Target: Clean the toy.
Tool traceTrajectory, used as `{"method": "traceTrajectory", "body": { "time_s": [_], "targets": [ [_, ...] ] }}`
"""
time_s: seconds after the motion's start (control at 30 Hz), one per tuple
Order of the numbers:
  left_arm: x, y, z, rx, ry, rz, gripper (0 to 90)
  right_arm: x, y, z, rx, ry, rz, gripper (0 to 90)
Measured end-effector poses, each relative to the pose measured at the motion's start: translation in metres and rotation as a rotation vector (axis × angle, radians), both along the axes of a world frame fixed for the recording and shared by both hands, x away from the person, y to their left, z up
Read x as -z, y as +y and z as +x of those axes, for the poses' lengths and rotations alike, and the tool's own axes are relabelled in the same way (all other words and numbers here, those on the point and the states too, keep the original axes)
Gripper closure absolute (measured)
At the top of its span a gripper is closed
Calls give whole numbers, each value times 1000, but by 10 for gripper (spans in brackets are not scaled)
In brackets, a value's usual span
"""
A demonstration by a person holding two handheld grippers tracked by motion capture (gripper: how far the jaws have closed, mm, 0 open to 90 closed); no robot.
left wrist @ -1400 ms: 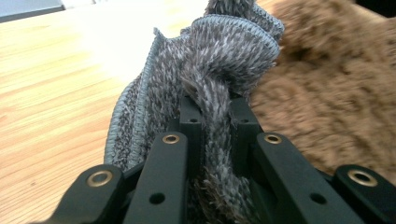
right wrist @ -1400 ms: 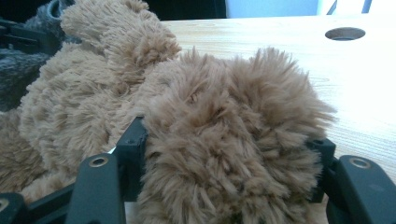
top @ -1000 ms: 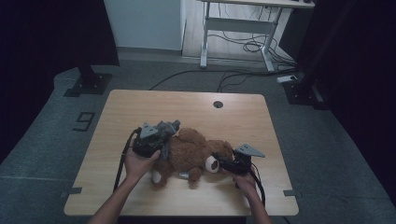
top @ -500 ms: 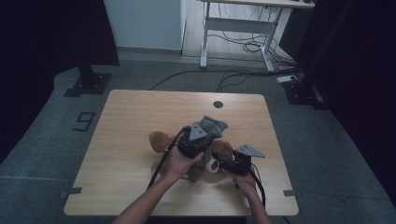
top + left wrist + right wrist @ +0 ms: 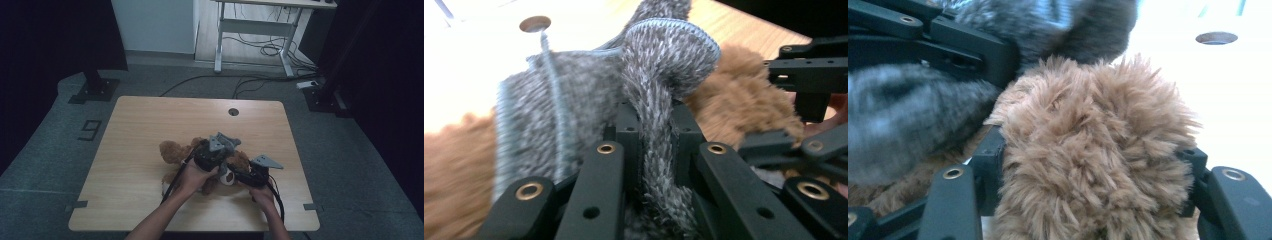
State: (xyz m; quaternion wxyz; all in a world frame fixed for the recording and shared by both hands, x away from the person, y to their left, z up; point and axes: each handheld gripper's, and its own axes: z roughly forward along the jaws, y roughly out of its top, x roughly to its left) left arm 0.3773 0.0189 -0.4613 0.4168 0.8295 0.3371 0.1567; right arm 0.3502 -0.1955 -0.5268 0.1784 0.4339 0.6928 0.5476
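A fluffy brown teddy bear (image 5: pixel 175 152) lies on the wooden table (image 5: pixel 130 130), near the front edge and a bit right of the middle. Both hands work right over it.

The left gripper (image 5: pixel 212 152) sits on top of the bear. Its jaws are squeezed tight on a fold of grey knitted cloth (image 5: pixel 654 90) — soft and woolly, with a blue-grey hem. In the left gripper view the cloth bunches up between the jaws and spreads out over the brown fur.

The right gripper (image 5: pixel 237 176) is just beside the left one, nearer the front of the table. Its jaws are clamped around a thick, round, furry part of the bear (image 5: pixel 1093 150) — which part, I cannot tell.

Farther back, the table has a small round hole (image 5: pixel 233 111).
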Motion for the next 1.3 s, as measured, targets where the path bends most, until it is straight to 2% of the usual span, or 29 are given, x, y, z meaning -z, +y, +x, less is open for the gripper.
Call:
{"method": "traceTrajectory", "body": {
  "time_s": [0.07,0.27,0.37,0.53,0.73,0.87,0.97,1.07,1.17,1.3],
  "targets": [
    [0,11,-2,-2,-4,-26,793,0,1,0,-1,-2,-2,369],
    [-5,38,-13,-11,-34,-48,793,0,0,-1,0,-1,-1,369],
    [-8,55,-14,-35,-39,-64,793,0,0,0,1,1,4,369],
    [-12,86,-11,-95,-57,-68,791,0,0,0,3,3,7,369],
    [-5,126,-4,-190,-25,-77,791,0,0,0,3,5,11,368],
    [5,145,-1,-232,6,-82,791,0,0,0,4,4,12,367],
    [5,148,-2,-238,13,-99,791,0,0,1,5,5,14,367],
    [-2,140,-4,-222,5,-102,789,0,0,1,6,6,16,367],
    [-11,125,-5,-184,-1,-110,787,0,0,1,7,6,16,367],
    [-18,99,-3,-136,0,-91,784,0,0,1,6,5,16,366]
  ]
}}
